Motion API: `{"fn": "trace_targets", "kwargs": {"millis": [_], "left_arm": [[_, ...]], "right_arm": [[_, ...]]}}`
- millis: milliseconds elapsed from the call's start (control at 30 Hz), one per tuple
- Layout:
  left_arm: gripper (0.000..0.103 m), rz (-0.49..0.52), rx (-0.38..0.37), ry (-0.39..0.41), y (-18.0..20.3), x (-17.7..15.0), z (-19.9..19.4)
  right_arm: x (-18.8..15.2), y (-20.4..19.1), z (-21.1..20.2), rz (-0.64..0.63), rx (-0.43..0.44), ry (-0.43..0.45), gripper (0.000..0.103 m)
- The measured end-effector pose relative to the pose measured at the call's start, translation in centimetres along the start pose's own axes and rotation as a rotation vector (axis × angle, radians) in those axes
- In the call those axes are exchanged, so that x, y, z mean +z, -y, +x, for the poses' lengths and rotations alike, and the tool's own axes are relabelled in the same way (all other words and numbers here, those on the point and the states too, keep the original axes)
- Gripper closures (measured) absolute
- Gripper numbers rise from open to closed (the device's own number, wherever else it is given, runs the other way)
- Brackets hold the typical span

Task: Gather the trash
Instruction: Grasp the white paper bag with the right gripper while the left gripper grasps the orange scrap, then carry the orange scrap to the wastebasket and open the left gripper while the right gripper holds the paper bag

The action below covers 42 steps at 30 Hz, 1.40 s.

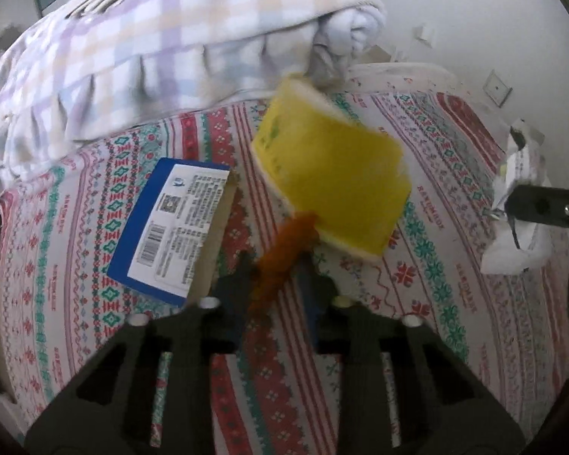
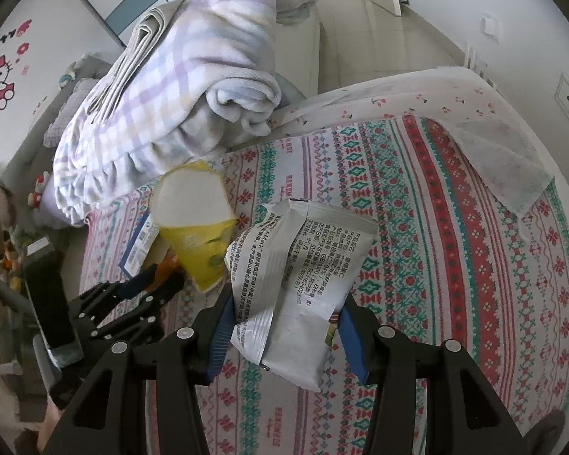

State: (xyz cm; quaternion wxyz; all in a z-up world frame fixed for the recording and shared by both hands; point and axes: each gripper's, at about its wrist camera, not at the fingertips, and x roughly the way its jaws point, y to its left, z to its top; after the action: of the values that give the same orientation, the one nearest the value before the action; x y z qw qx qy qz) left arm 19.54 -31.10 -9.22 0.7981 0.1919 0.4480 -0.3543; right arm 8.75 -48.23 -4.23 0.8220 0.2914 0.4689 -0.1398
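A bed point(image 2: 455, 227) with a red-and-green patterned sheet fills both views, a folded plaid blanket point(image 2: 178, 87) heaped at its far side, white walls and a tiled floor beyond. Trash lies scattered on the sheet.

The right hand-held gripper point(image 2: 284, 318) is clamped on a silver-white snack wrapper point(image 2: 303, 265) with printed text, its blue pads pressing the packet's two sides, so that piece looks already collected.

The left hand-held gripper point(image 1: 277, 276) has its jaws drawn nearly together around an orange scrap point(image 1: 284, 258), possibly a peel or a crumpled bit of wrapper; the blur keeps me from saying which. The scrap appears pinched between the pads. Just beyond it, touching or nearly so, sits a yellow paper cup point(image 1: 334, 174), tipped on its side; I cannot tell whether the cup is attached to the scrap or merely resting against it.

Still loose on the bed are a blue-and-white carton point(image 1: 170, 227) lying flat, just left of the cup, and a white tissue or cloth point(image 2: 504, 159) spread near the far right edge.

By my reading the job is partway along: two pieces are in hand, at least two or three remain, and no bin shows in either view.
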Motion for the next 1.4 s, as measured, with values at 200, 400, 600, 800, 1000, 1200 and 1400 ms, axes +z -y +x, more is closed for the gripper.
{"fn": "trace_targets", "kwargs": {"millis": [200,400,600,800,1000,1200,1400], "left_arm": [[0.089,-0.085,-0.021,-0.005,-0.4,-1.0,-1.6],[0.089,-0.148,-0.042,-0.024,-1.0,-3.4,-4.7],[0.089,-0.186,-0.015,-0.021,-3.0,-6.7,-9.2],[0.089,-0.267,0.029,-0.005,-6.8,-10.5,-13.8],[0.089,-0.359,0.074,0.018,-10.8,-13.2,-17.0],[0.089,-0.446,0.122,0.032,-15.1,-16.2,-19.4],[0.089,-0.535,0.174,0.034,-19.3,-19.2,-21.1]], "right_arm": [[-0.1,-0.1,-1.5,0.009,0.014,0.018,0.052],[-0.9,-0.8,-3.5,0.019,0.056,0.029,0.052],[-2.1,-2.9,-5.2,-0.011,0.096,0.027,0.052],[-4.1,-6.9,-6.3,-0.096,0.117,0.031,0.052],[-6.2,-11.4,-5.2,-0.175,0.136,0.000,0.052],[-8.4,-17.2,-2.4,-0.259,0.163,-0.063,0.052],[-10.5,-22.2,-0.2,-0.316,0.182,-0.101,0.052]]}}
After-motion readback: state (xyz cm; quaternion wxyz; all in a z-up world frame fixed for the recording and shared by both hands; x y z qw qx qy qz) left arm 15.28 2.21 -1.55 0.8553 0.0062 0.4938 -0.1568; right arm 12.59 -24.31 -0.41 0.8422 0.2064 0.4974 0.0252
